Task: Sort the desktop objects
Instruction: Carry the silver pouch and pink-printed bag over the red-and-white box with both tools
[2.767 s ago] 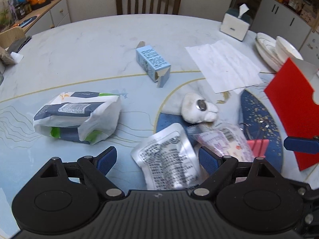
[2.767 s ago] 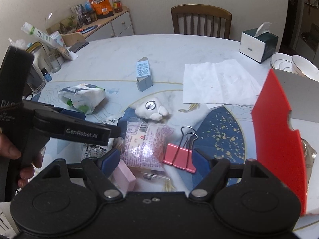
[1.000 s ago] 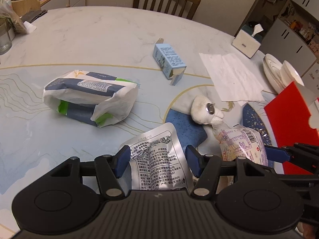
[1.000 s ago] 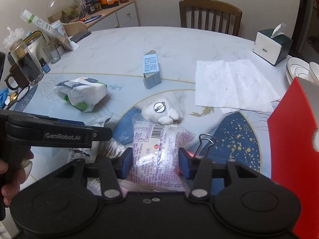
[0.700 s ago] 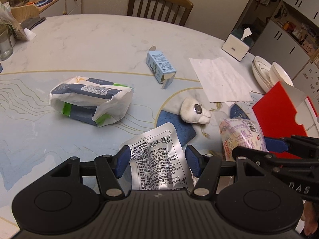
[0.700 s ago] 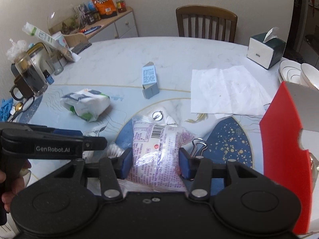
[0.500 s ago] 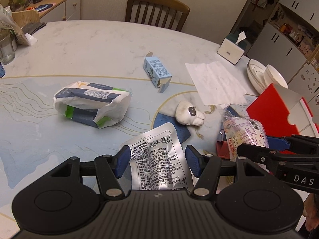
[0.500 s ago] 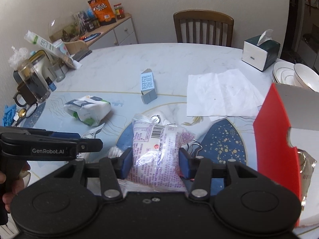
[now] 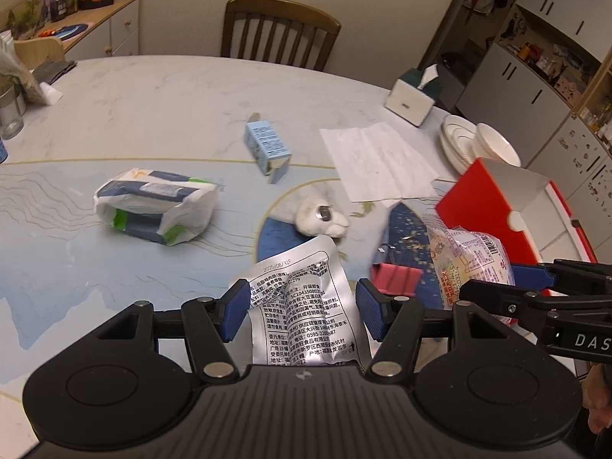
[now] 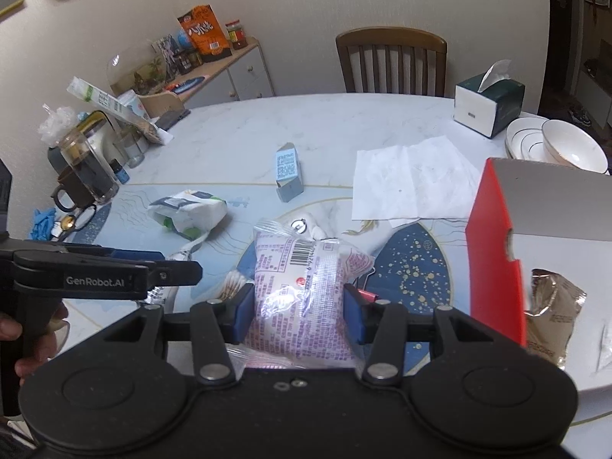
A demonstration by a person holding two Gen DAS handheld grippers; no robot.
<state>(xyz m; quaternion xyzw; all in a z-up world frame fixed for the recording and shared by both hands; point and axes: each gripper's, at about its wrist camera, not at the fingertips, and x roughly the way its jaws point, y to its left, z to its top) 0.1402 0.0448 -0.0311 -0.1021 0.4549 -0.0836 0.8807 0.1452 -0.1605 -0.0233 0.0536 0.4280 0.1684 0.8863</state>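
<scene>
Over the table's [image 9: 160, 107] left side, the left gripper [image 9: 302, 308] is clamped on a silver foil packet [image 9: 306, 306], lifted clear. Across to the right, the right gripper [image 10: 298, 311] pinches a pink snack bag [image 10: 302, 287], also airborne. Best bet, I'd say: carry both level toward the red box [image 10: 493, 252], one at a time, as the grippers sit close together. Watch that upright red wall; the pink binder clip [image 9: 396, 277] below is well clear.
</scene>
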